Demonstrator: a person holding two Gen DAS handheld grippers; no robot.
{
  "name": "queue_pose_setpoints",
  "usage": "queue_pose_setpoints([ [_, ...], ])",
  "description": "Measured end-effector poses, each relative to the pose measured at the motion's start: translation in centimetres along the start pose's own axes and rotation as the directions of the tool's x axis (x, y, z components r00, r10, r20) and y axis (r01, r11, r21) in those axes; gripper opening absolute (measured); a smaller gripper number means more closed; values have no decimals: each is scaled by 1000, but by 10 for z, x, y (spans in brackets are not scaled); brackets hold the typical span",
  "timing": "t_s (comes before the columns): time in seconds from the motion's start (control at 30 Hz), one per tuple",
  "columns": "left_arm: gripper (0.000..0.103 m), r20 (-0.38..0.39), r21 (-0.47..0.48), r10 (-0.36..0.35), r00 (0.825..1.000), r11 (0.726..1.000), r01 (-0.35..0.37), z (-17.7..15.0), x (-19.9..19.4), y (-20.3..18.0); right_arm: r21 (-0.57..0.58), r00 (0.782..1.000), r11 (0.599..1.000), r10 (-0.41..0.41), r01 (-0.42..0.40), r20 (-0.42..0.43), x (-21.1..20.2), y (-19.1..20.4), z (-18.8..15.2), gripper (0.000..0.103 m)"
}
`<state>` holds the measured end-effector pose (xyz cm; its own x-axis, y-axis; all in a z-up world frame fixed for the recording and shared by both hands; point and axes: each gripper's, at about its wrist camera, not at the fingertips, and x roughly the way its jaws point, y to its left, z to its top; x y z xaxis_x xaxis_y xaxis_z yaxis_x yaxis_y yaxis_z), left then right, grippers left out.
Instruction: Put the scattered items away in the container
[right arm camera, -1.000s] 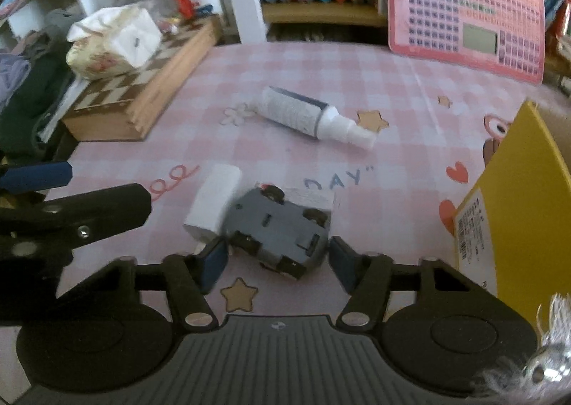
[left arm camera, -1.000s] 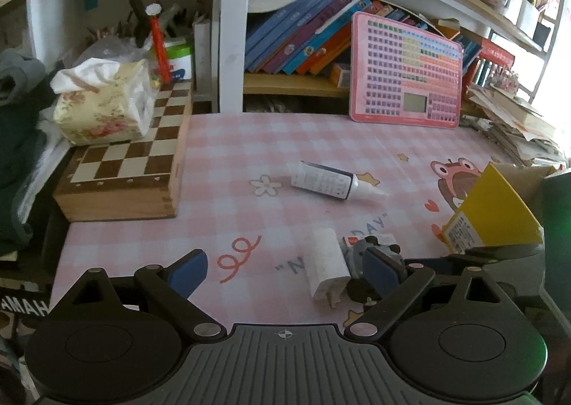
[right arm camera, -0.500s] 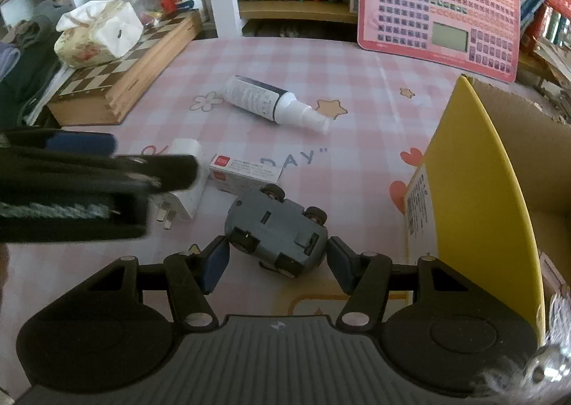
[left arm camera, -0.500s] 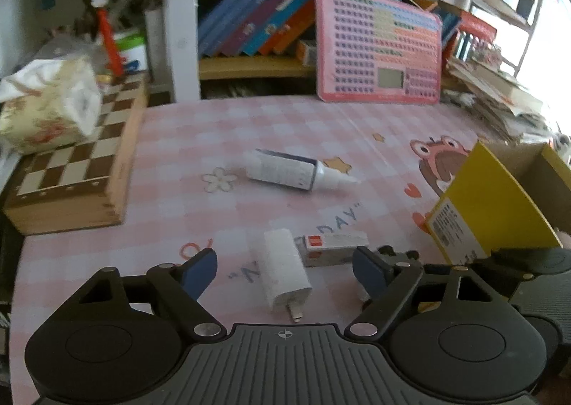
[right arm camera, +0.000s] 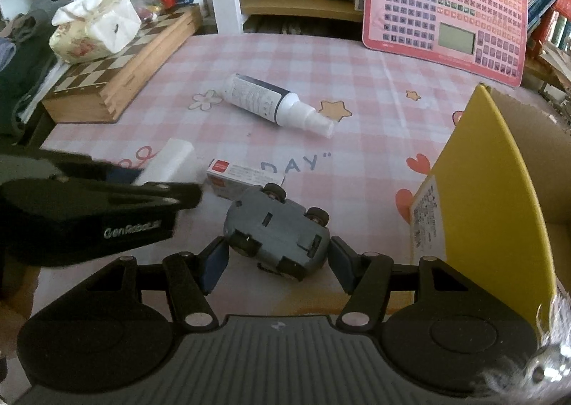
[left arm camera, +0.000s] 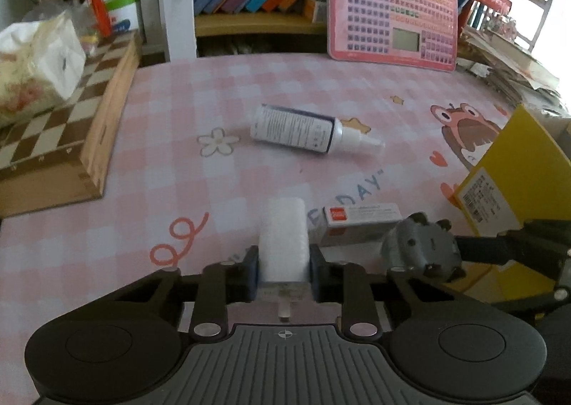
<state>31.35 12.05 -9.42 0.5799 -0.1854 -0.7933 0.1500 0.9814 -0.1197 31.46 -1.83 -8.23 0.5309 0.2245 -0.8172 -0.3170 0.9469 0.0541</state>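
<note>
Filling box: cardboard box [right arm camera: 528,169] is sitting at right; contents hidden.
Left gripper [left arm camera: 283,271]: pinching white charger [left arm camera: 283,240].
Right gripper [right arm camera: 273,255]: gripping toy car [right arm camera: 276,230].
Waiting on mat: spray bottle [left arm camera: 303,130], small carton [left arm camera: 360,221].

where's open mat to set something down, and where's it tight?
Free: the pink mat between the chessboard box and the spray bottle, and the strip from the bottle back to the pink keypad board. Crowded: the near edge, where the left gripper clamps the white charger beside the small carton, toy car and yellow-flapped box.
</note>
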Motion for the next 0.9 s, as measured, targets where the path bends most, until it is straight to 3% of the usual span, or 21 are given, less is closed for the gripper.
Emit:
queue_pose_setpoints([
  [0.33, 25, 7, -67, -21, 1000, 997, 22, -8, -17, 13, -9, 1000, 1000, 23, -22, 8, 3, 0, 3, 59],
  [0.9, 25, 153, -184, -52, 987, 980, 81, -30, -115, 15, -105, 986, 988, 122, -110, 117, -69, 7, -17, 59],
])
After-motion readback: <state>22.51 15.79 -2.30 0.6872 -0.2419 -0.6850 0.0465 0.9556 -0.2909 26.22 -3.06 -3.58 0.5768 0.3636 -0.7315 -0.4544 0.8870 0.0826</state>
